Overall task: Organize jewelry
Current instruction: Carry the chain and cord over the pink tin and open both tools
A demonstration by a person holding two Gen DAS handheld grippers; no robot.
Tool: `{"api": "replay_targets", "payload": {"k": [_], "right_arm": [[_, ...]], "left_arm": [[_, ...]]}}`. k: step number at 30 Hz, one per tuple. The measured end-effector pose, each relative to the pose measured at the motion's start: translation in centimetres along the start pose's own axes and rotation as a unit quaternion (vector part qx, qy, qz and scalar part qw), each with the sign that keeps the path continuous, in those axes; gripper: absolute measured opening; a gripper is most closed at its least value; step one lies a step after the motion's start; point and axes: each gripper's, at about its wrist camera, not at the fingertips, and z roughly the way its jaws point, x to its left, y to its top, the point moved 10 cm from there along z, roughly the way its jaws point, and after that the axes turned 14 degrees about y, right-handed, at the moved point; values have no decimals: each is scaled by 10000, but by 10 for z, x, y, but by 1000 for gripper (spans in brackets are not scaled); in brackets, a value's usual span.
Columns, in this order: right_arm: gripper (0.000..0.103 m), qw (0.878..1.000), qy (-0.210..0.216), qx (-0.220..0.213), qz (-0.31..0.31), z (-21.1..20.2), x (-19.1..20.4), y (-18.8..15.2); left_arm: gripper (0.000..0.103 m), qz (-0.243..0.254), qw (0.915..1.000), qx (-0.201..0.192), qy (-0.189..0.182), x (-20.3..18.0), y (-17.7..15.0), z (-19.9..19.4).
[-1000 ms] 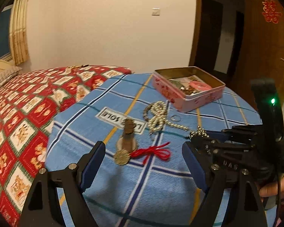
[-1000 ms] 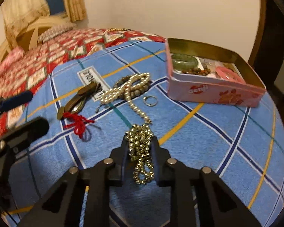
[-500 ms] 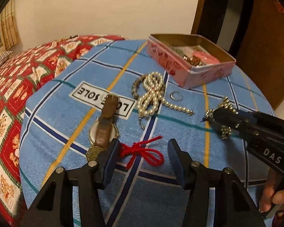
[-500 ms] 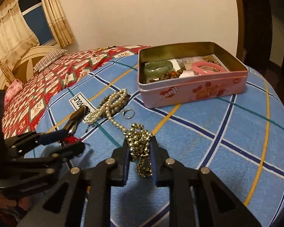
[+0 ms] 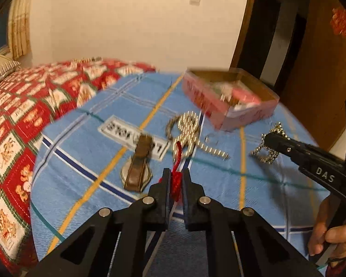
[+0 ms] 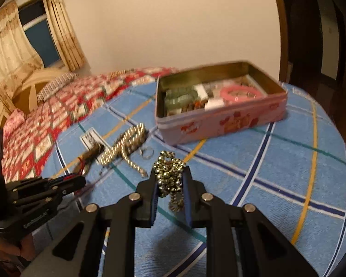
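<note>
My left gripper [image 5: 175,176] is shut on a red cord [image 5: 176,180], whose loose end rises in front of the fingers; the coin charm seen on it earlier is hidden. My right gripper [image 6: 170,175] is shut on a bunch of gold bead chain [image 6: 169,173], lifted off the cloth; from the left wrist view that chain [image 5: 268,147] hangs at the right gripper's tip. On the blue checked cloth lie a pearl necklace [image 5: 188,131], a small ring [image 5: 211,139] and a brown-strapped watch [image 5: 138,168]. The open pink tin [image 6: 221,120] holds a green bangle [image 6: 180,98] and a pink bangle [image 6: 240,92].
The round table [image 6: 288,173] with its blue cloth drops off at its near edges. A bed with a red patterned cover [image 5: 23,106] lies to the left. A wooden door [image 5: 316,53] stands behind the tin. A person's hand [image 5: 329,233] holds the right gripper's handle.
My left gripper's jaws came together on the red cord and lifted it from the cloth. My right gripper rose with the gold chain and swung towards the pink tin.
</note>
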Motion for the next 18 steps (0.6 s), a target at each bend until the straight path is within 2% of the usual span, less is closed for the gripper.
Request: {"api": "replay_targets", "payload": {"k": [5, 9, 13, 18], "right_arm": [[22, 9985, 7, -545, -40, -21, 1, 16], [22, 9957, 142, -919, 53, -34, 2, 27], [22, 9927, 169, -1182, 177, -45, -2, 34], [22, 9917, 91, -1230, 353, -50, -13, 41]], "left_arm": [[7, -504, 9963, -635, -291, 6, 22, -22], [7, -568, 9934, -895, -429, -5, 37, -27], [8, -478, 9918, -1020, -598, -22, 47, -29], [8, -446, 9894, -1139, -780, -41, 65, -27]]}}
